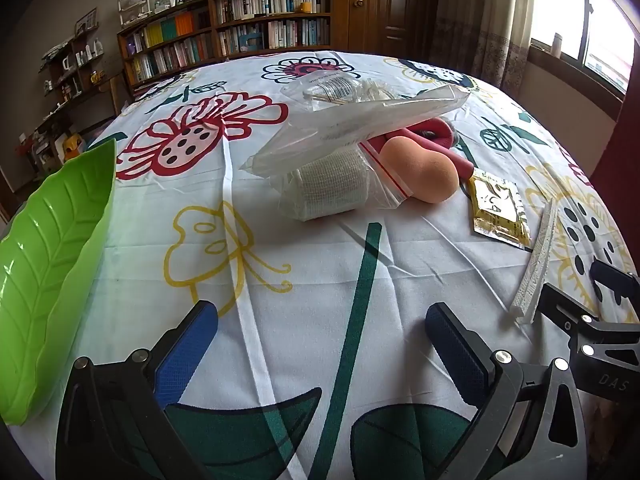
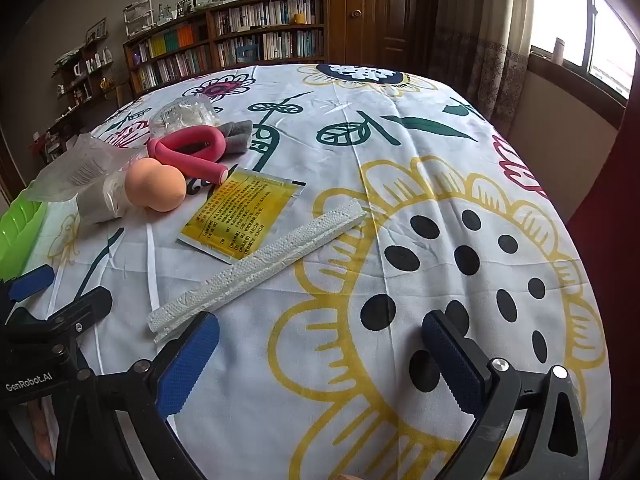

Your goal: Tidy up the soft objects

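Observation:
A pile of soft items lies mid-table: a bagged white bandage roll point(image 1: 332, 182), a peach gourd-shaped sponge point(image 1: 424, 168) point(image 2: 158, 186), a pink foam loop point(image 2: 188, 150), a grey cloth point(image 2: 240, 130) and clear plastic bags point(image 1: 360, 116). A yellow sachet point(image 2: 240, 216) point(image 1: 498, 210) and a long white foam strip point(image 2: 256, 270) point(image 1: 538, 256) lie nearer. My left gripper point(image 1: 322, 332) is open above bare cloth in front of the pile. My right gripper point(image 2: 320, 340) is open, its left fingertip point(image 2: 200, 338) beside the strip's near end.
A green leaf-shaped tray point(image 1: 44, 264) point(image 2: 18, 228) sits at the table's left edge. The flowered tablecloth point(image 2: 440, 184) covers the table. Bookshelves point(image 1: 240, 32), a door and a curtained window stand behind.

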`<control>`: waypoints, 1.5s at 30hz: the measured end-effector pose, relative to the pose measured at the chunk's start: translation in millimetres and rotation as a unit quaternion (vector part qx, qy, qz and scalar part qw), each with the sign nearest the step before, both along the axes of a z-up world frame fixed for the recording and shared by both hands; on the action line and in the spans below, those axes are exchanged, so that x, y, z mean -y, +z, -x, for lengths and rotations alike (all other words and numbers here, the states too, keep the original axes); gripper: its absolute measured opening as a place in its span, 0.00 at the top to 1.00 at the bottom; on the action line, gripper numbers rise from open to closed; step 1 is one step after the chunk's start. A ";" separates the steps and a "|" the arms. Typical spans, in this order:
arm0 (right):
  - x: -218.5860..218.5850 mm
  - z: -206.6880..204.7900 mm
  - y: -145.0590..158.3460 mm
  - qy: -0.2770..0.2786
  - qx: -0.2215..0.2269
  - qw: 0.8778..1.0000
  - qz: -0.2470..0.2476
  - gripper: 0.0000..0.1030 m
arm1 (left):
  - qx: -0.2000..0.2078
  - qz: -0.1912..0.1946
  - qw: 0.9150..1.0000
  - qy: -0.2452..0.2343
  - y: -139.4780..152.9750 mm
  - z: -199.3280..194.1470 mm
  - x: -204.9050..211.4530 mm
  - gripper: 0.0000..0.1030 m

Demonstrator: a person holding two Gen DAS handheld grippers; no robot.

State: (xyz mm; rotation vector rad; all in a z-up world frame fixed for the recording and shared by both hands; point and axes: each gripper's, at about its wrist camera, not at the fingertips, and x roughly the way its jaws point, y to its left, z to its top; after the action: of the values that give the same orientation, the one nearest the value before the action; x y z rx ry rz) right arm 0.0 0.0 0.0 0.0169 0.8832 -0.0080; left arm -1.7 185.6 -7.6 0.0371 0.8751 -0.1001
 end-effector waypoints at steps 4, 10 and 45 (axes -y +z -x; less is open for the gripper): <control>-0.5 -0.1 -0.1 0.000 -0.001 1.000 0.007 0.00 | 0.000 0.006 1.000 0.000 0.0 -0.2 -0.4 0.00; -0.3 0.0 0.0 0.000 -0.001 1.000 0.004 0.00 | 0.000 0.003 1.000 0.000 0.0 -0.4 -0.1 0.00; 3.9 10.8 4.4 0.014 0.007 0.999 -0.029 0.01 | 0.001 0.023 1.000 -0.017 5.9 5.4 -6.1 0.00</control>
State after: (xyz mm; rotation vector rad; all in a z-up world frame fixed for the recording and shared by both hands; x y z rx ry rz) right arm -10.8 -4.0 4.4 0.0599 0.8699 0.0435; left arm -7.2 191.7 -1.7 0.0088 0.8696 -0.1519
